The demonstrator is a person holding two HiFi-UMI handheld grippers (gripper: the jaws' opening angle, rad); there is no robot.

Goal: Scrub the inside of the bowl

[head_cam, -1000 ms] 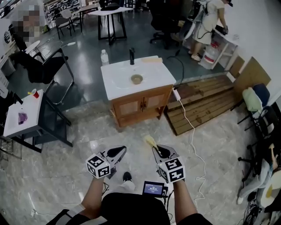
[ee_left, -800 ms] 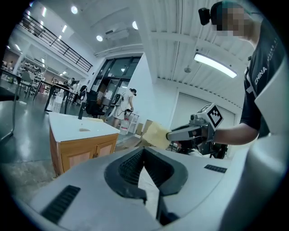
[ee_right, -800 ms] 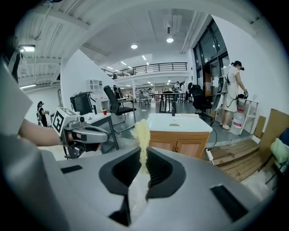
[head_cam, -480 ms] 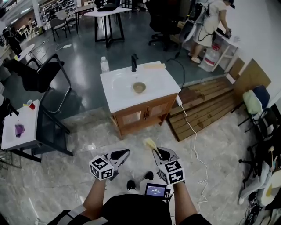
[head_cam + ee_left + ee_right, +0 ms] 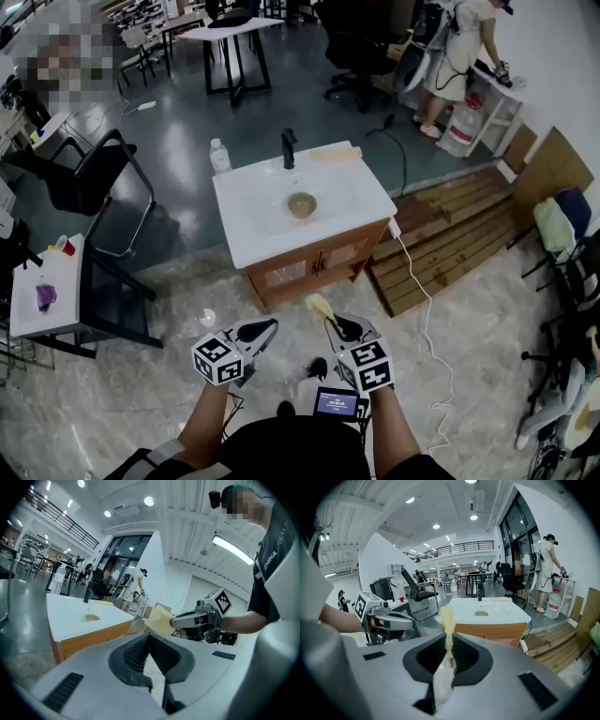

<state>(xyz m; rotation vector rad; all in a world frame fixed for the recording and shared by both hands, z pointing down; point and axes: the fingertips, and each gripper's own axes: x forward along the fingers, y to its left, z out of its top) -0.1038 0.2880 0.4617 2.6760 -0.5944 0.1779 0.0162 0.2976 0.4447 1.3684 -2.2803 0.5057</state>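
A brownish bowl (image 5: 302,203) sits in the basin of a white sink top (image 5: 246,223) on a wooden cabinet, some way ahead of me. Both gripper views show the bowl (image 5: 481,613) small and distant (image 5: 92,618). My right gripper (image 5: 330,322) is shut on a yellow sponge (image 5: 320,304), which sticks up between its jaws (image 5: 447,620). My left gripper (image 5: 267,326) is shut with nothing in it. The grippers are held side by side at waist height over the marble floor, short of the cabinet.
A black faucet (image 5: 289,147), a plastic bottle (image 5: 219,155) and a wooden board (image 5: 336,154) stand on the sink top. Wooden pallets (image 5: 459,234) and a white cable (image 5: 427,300) lie to the right. A black chair (image 5: 103,187) and a white side table (image 5: 37,272) are left. A person (image 5: 459,47) stands far back right.
The sink cabinet has come nearer and lower in the head view as I walk towards it. Both grippers keep their pose; the sponge stays in the right one.
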